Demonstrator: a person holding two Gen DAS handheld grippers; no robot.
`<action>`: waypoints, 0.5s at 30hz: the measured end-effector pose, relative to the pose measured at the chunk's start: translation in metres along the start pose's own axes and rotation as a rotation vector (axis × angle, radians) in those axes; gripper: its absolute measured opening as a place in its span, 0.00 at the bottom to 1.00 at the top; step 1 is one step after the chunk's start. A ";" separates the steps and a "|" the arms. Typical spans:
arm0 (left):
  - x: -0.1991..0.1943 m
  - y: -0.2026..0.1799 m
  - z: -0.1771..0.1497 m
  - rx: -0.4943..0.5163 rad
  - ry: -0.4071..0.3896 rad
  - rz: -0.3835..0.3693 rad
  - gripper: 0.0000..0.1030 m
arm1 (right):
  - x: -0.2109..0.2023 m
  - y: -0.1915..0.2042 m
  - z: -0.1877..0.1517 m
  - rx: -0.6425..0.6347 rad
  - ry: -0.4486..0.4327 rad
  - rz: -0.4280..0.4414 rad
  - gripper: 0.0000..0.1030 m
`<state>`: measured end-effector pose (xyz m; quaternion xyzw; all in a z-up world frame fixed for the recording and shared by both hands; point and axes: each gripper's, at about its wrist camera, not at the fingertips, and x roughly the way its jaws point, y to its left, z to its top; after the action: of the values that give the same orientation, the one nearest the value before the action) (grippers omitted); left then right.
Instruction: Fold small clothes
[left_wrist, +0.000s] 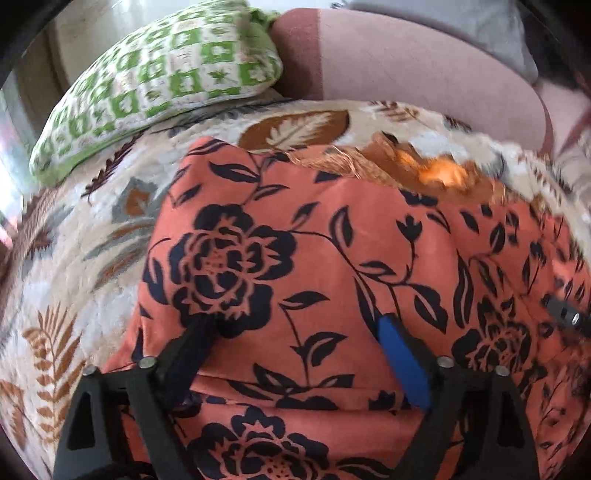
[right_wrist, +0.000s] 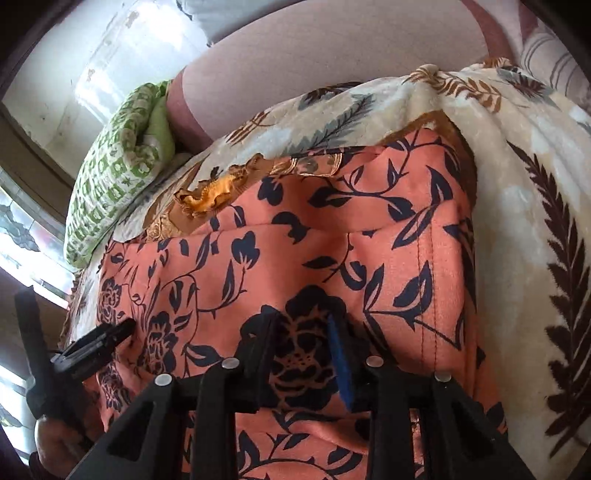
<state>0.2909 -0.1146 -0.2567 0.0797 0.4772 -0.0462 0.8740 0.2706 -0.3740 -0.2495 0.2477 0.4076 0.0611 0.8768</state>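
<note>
- Orange floral garment (left_wrist: 332, 258) lies nearest, on a leaf-print blanket (left_wrist: 74, 295) covering the bed.
- Left tool (left_wrist: 295, 332) spread; right tool (right_wrist: 301, 332) narrower, pinching nothing.
- Green-checked pillow (left_wrist: 159, 85) behind.

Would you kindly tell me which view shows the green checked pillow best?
The left wrist view: the green checked pillow lies large with its whole patterned face visible. The right wrist view shows the same pillow smaller and edge-on at the left.
</note>
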 end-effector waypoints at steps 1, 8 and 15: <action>-0.001 0.000 0.000 -0.001 -0.002 -0.002 0.90 | 0.002 0.000 0.002 0.006 0.000 0.003 0.33; -0.039 0.032 -0.027 -0.047 -0.038 -0.062 0.89 | -0.011 0.000 -0.003 0.012 -0.026 0.024 0.32; -0.054 0.077 -0.083 -0.112 0.034 -0.036 0.88 | -0.021 0.033 -0.039 -0.139 0.001 -0.030 0.33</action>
<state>0.2052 -0.0232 -0.2480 0.0226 0.4950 -0.0338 0.8679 0.2309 -0.3367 -0.2400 0.1800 0.4064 0.0766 0.8925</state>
